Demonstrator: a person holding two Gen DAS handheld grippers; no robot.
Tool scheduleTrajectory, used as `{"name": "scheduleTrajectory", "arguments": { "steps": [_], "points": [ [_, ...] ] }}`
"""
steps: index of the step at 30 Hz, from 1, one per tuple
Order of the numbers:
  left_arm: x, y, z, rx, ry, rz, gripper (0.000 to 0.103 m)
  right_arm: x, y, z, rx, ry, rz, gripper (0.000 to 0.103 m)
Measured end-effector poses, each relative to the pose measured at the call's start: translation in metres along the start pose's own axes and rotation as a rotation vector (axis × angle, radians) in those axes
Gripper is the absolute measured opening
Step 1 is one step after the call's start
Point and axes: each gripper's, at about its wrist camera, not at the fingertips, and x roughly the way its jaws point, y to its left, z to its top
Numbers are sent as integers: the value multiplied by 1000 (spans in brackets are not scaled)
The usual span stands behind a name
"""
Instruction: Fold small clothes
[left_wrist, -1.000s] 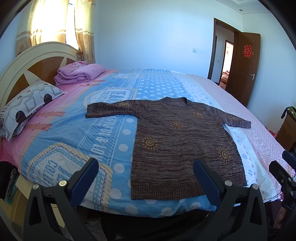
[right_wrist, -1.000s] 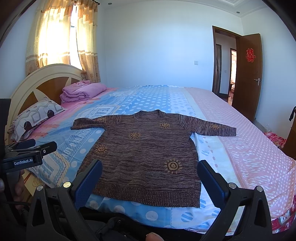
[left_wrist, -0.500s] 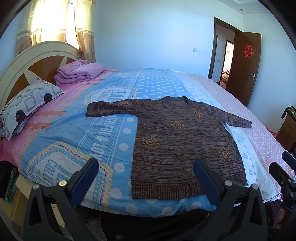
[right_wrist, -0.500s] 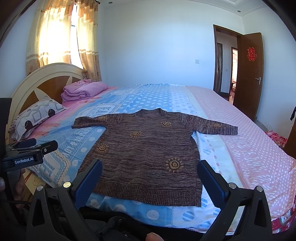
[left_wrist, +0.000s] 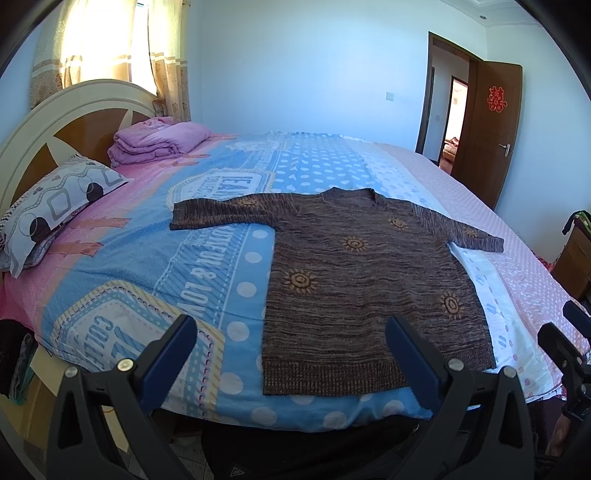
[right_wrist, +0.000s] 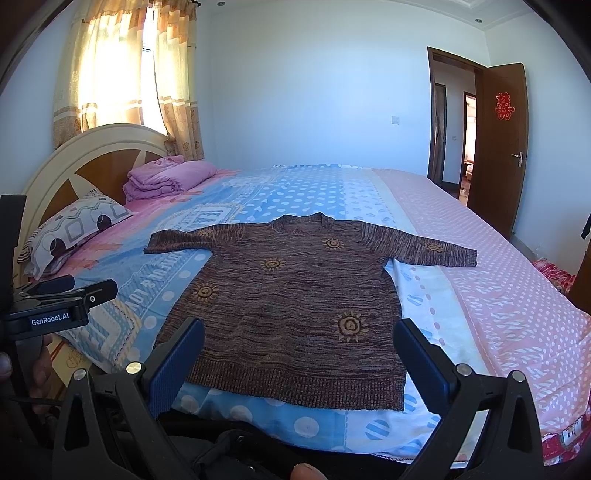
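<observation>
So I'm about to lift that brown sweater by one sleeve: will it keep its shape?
Probably not. The brown sweater is a soft knit lying flat, so it would likely droop and stretch. It looks thick, perhaps heavyish. The ribbed hem should grip well rather than slip.

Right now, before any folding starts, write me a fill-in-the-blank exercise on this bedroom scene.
1. The brown sweater lies spread flat on the ____.
2. Both the left tool and the right tool have their jaws ____.
3. The folded purple blanket sits near the ____.
4. The door with the red decoration stands ____.

Missing words: bed; open; headboard; open
</observation>
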Motion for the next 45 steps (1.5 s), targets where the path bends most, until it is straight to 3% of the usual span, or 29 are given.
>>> {"name": "scheduleTrajectory", "arguments": {
  "steps": [10, 18, 33, 39, 45],
  "points": [
    [31, 2, 13, 39, 6, 57, 103, 27, -21, 1, 1, 23, -24, 102],
    [82, -9, 36, 172, 22, 127, 103, 73, -65, 9, 34, 74, -92, 102],
    [214, -38, 89, 225, 78, 187, 103, 183, -215, 43, 200, 203, -260, 102],
    [260, -42, 106, 206, 49, 260, 103, 226, -302, 54, 363, 240, -306, 101],
    [293, -40, 116, 164, 66, 301, 103, 257, -380, 61, 539, 239, -311, 93]
  ]
}}
